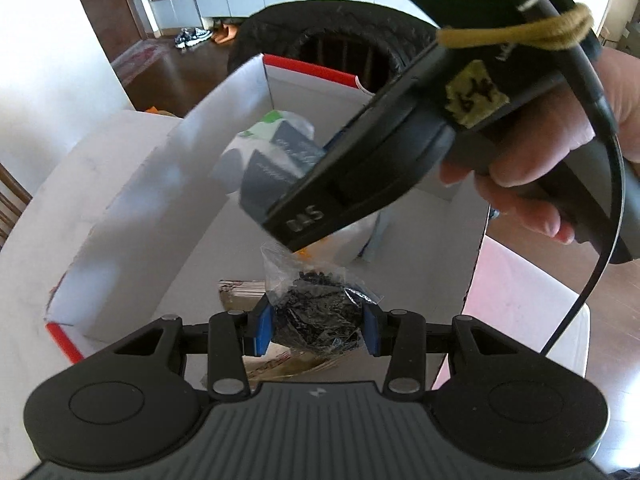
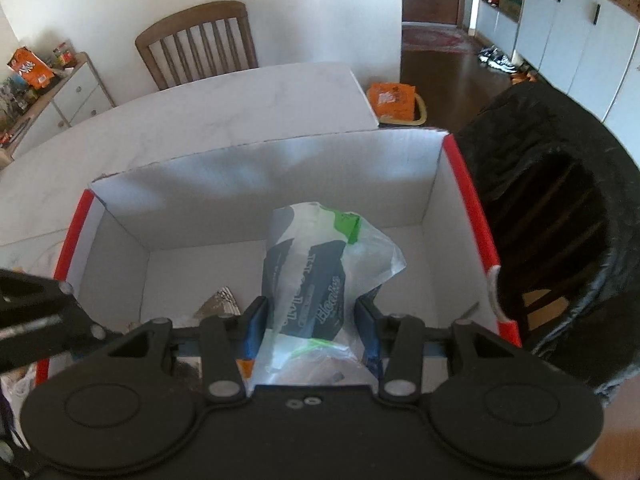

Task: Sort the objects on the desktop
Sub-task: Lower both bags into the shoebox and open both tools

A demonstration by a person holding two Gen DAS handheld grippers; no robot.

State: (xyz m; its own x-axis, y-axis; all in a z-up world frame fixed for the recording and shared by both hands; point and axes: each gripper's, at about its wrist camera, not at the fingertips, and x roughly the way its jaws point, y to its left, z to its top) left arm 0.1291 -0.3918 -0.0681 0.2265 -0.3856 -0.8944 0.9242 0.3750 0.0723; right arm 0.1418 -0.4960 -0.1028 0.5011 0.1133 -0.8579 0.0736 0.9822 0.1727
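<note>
My left gripper [image 1: 318, 330] is shut on a small clear plastic bag of black bits [image 1: 320, 312], held over the open white cardboard box with red edges [image 1: 132, 216]. In the right wrist view my right gripper [image 2: 312, 320] is shut on a white, dark blue and green plastic packet [image 2: 308, 272], hanging over the same box [image 2: 280, 168]. From the left wrist view, that packet [image 1: 268, 156] shows ahead, with the right gripper's black body [image 1: 384, 148] and the hand [image 1: 560, 152] holding it crossing the upper right.
A black bin with a bag liner [image 2: 560, 232] stands right beside the box. The box sits on a white marble table [image 2: 200, 120]; scraps of paper and foil [image 2: 220, 300] lie on the box floor. A wooden chair [image 2: 196, 40] is behind the table.
</note>
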